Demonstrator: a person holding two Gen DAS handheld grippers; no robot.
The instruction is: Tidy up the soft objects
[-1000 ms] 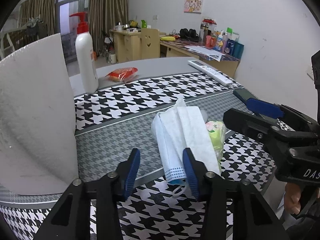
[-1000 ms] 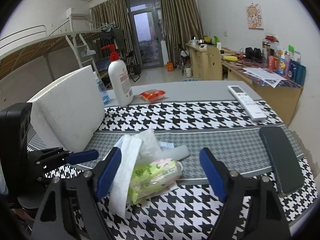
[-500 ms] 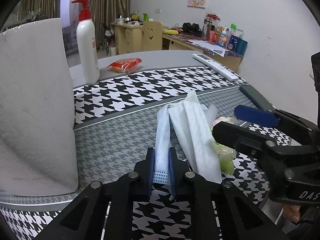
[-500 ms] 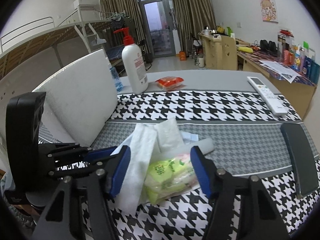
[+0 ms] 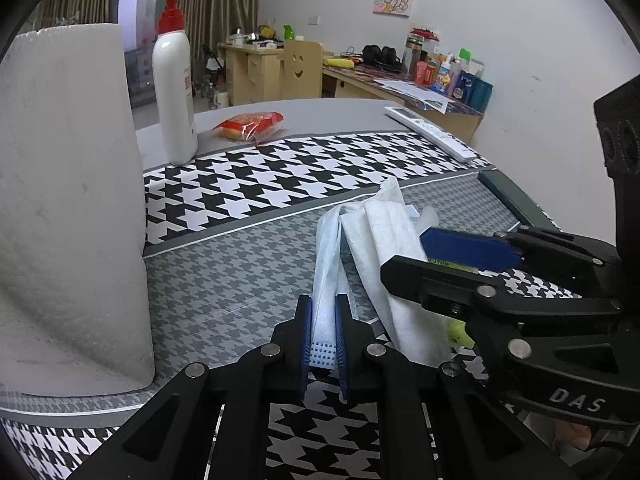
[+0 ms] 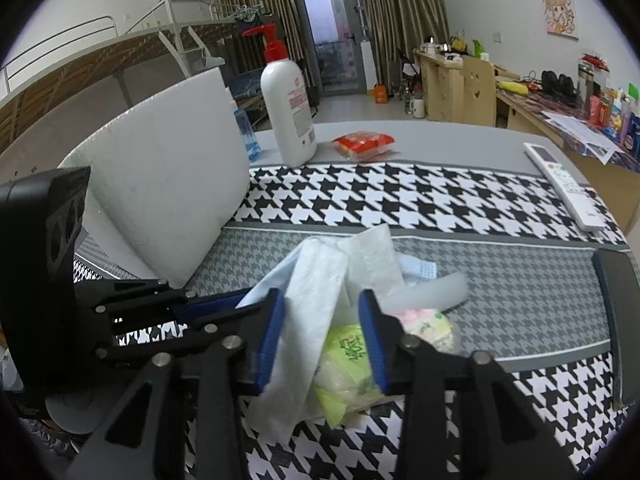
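Left claw [image 5: 323,330] newly clamped on mask [image 5: 326,264]

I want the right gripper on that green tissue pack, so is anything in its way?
Yes. A white tissue sheet drapes between the closing right gripper's fingers, partly covering the green tissue pack. The left gripper pinches the face mask alongside.

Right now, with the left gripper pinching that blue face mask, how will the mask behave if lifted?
Probably floppy: the face mask already folds between the left gripper. Likely very light, being thin pleated fabric. It may drag the white tissue lying against it, since the two overlap.
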